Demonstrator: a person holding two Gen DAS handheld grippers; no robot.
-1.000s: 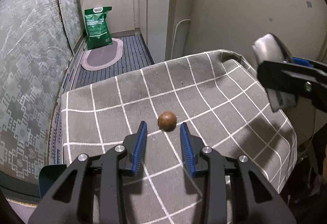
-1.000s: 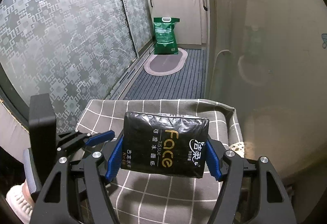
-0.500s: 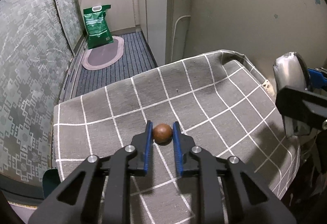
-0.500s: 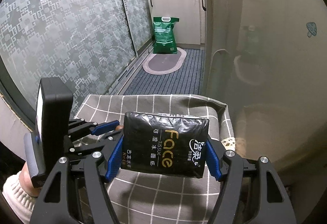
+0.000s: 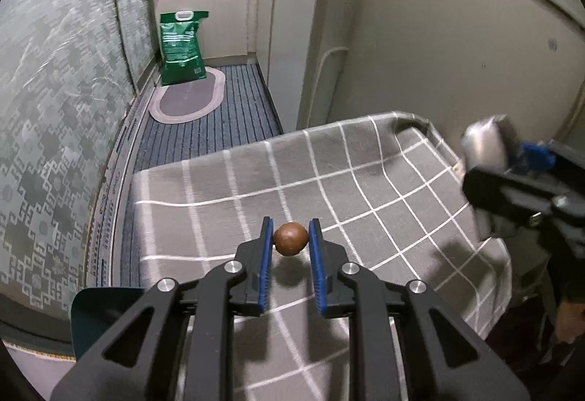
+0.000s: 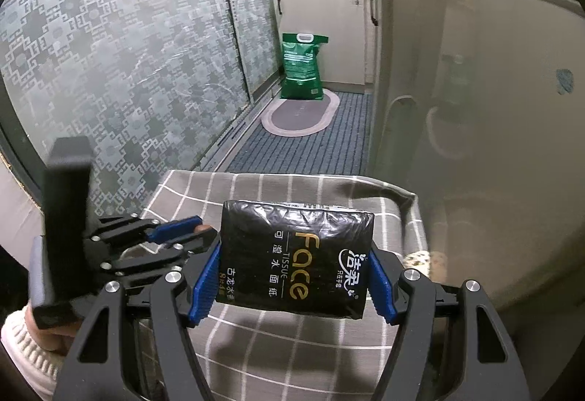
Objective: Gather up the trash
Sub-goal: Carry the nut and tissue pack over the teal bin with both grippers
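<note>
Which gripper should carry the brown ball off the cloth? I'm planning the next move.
Left. The left gripper is already shut on the ball, lifted above the cloth. The right gripper is full, holding the tissue pack.

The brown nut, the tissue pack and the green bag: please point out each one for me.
brown nut (image 5: 290, 239), left wrist view, middle of its round front.
tissue pack (image 6: 294, 258), right wrist view, centre of its black printed face.
green bag (image 6: 302, 68), right wrist view, its front panel.
</note>
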